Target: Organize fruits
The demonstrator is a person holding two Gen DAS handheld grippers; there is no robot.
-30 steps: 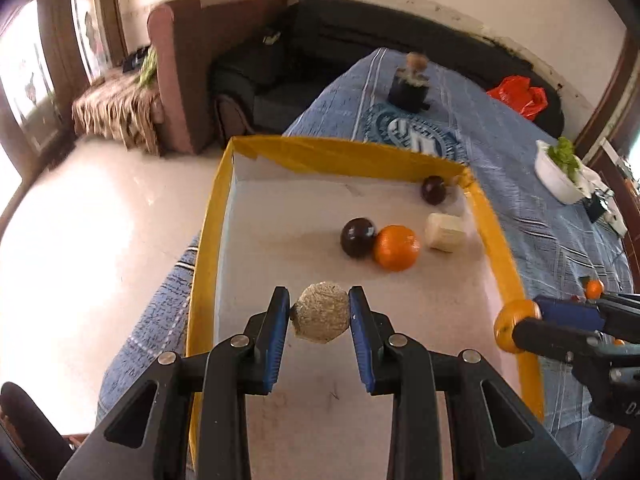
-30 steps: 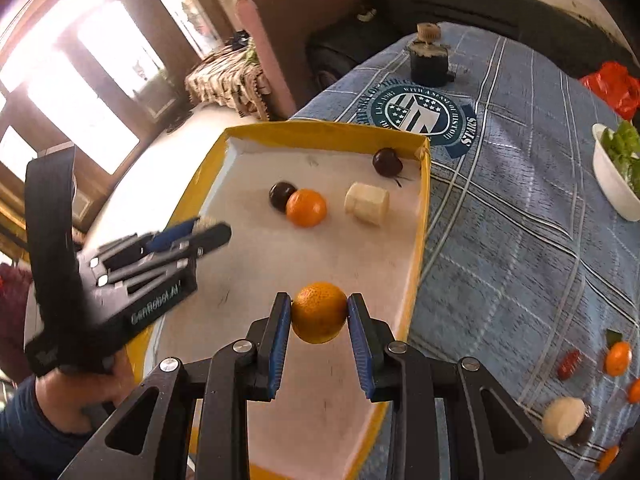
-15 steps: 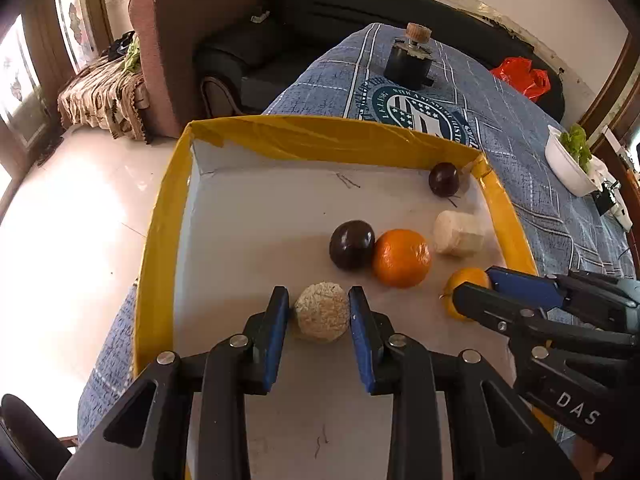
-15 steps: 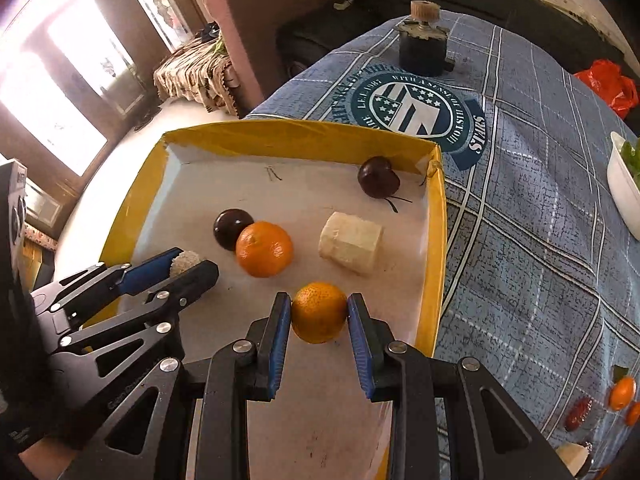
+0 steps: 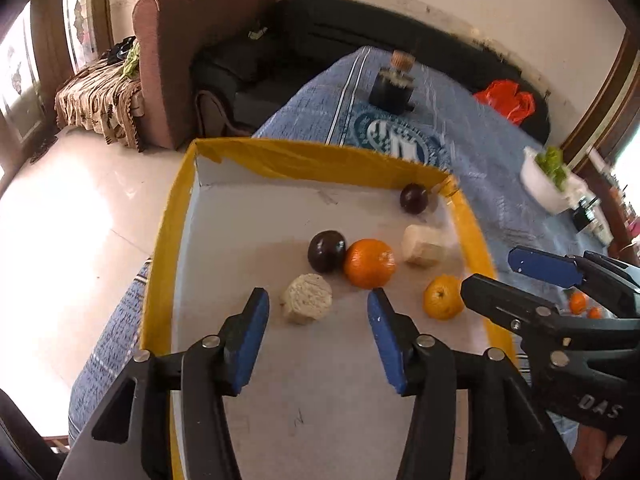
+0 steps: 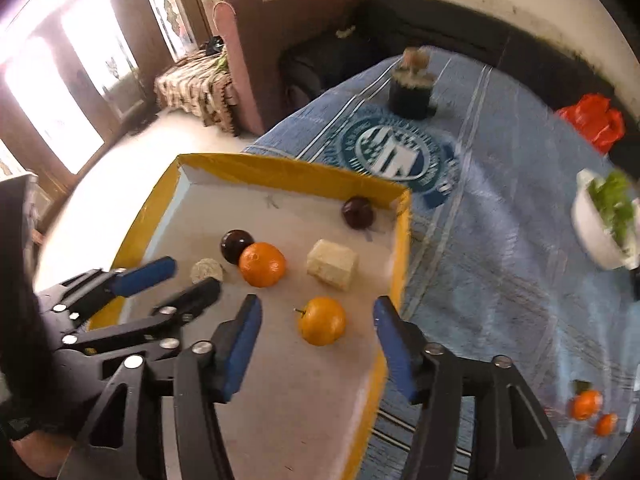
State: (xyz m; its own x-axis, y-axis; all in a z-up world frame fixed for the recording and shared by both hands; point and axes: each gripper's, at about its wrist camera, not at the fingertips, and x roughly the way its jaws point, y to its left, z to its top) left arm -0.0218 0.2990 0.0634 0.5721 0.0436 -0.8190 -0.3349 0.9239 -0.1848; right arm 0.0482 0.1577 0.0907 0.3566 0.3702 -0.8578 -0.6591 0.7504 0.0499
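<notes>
Left wrist view: the blue patterned tablecloth [image 5: 472, 152] carries the shallow white cardboard tray with a yellow taped rim [image 5: 160, 256]. On the tray floor lie a bright orange [image 5: 370, 263], a dark purple round fruit [image 5: 327, 251] touching its left side, a pale cut block [image 5: 423, 245] to its right and a second dark fruit [image 5: 414, 199] at the far right corner.

The rough beige ball-shaped fruit [image 5: 307, 298] rests on the tray floor just ahead of the left gripper [image 5: 318, 304], left of centre between wide jaws. The small yellow-orange citrus [image 6: 321, 320] lies likewise just ahead of the right gripper [image 6: 318, 314], whose jaws are also wide.

Half a second earlier both grippers clamped these fruits; both have since released and drawn back slightly.

Loose small oranges [image 6: 586, 405] on the cloth at the right lie nearer the right gripper, so a further pick there probably falls to that side.
</notes>
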